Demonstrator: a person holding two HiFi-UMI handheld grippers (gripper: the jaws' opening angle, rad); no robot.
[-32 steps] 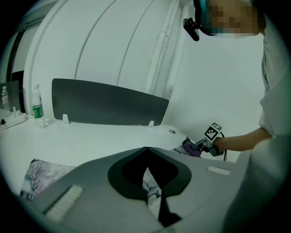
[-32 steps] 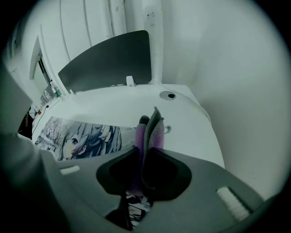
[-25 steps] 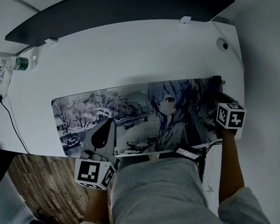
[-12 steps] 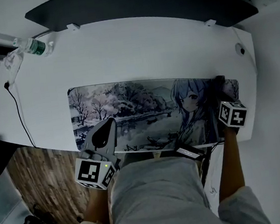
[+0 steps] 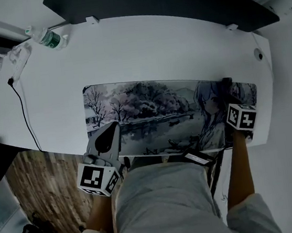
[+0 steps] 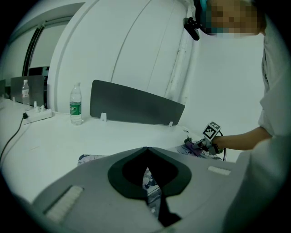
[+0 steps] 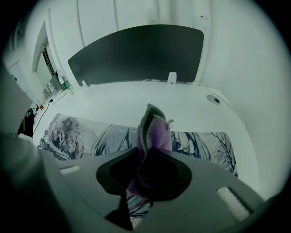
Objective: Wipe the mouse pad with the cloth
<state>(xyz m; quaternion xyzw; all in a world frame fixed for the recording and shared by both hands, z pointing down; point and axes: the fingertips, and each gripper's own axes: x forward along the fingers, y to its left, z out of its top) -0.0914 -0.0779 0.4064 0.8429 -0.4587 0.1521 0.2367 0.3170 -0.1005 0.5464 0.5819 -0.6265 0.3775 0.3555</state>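
Both jaws of the right claw point(image 7: 144, 157) pinch the cloth point(image 7: 155, 129).

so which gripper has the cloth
The right gripper, shut on the purple cloth over the right end of the mouse pad; the left gripper is shut on nothing.

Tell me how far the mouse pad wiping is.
Done: the right gripper is shut on the cloth. In hand: the cloth is at the right end of the mouse pad; the left gripper, shut, is over its front left edge. Left: no wiped area shows; possibly the whole pad.
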